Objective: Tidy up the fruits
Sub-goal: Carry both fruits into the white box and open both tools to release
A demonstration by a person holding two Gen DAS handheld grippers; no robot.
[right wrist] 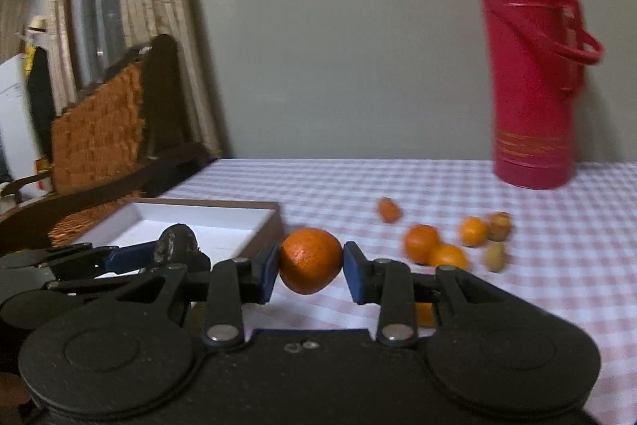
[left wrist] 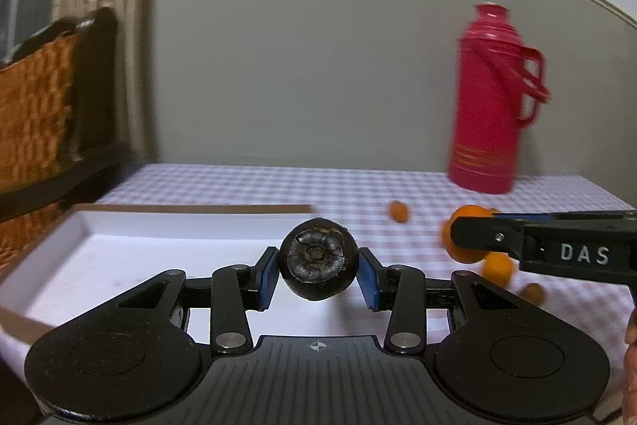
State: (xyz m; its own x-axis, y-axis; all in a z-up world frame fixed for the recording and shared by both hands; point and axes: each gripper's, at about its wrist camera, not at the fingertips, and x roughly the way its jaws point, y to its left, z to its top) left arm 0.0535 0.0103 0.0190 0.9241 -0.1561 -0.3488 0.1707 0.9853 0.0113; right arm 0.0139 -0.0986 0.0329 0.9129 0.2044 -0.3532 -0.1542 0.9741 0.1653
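Observation:
My left gripper (left wrist: pixel 317 271) is shut on a dark purple mangosteen (left wrist: pixel 317 259), held above the right end of a white tray (left wrist: pixel 99 249). My right gripper (right wrist: pixel 309 267) is shut on an orange tangerine (right wrist: pixel 310 259), held just right of the tray (right wrist: pixel 207 222). The left gripper with the mangosteen (right wrist: pixel 177 243) shows at the left of the right wrist view. The right gripper (left wrist: pixel 473 237) shows at the right of the left wrist view, with the tangerine (left wrist: pixel 466 237) in it.
Several tangerines (right wrist: pixel 422 241) and small brownish fruits (right wrist: pixel 495 255) lie on the checked tablecloth (right wrist: pixel 438 186) to the right. A red thermos (right wrist: pixel 533 74) stands at the back right. A wicker chair (right wrist: pixel 99 130) is at the left, next to a curtain.

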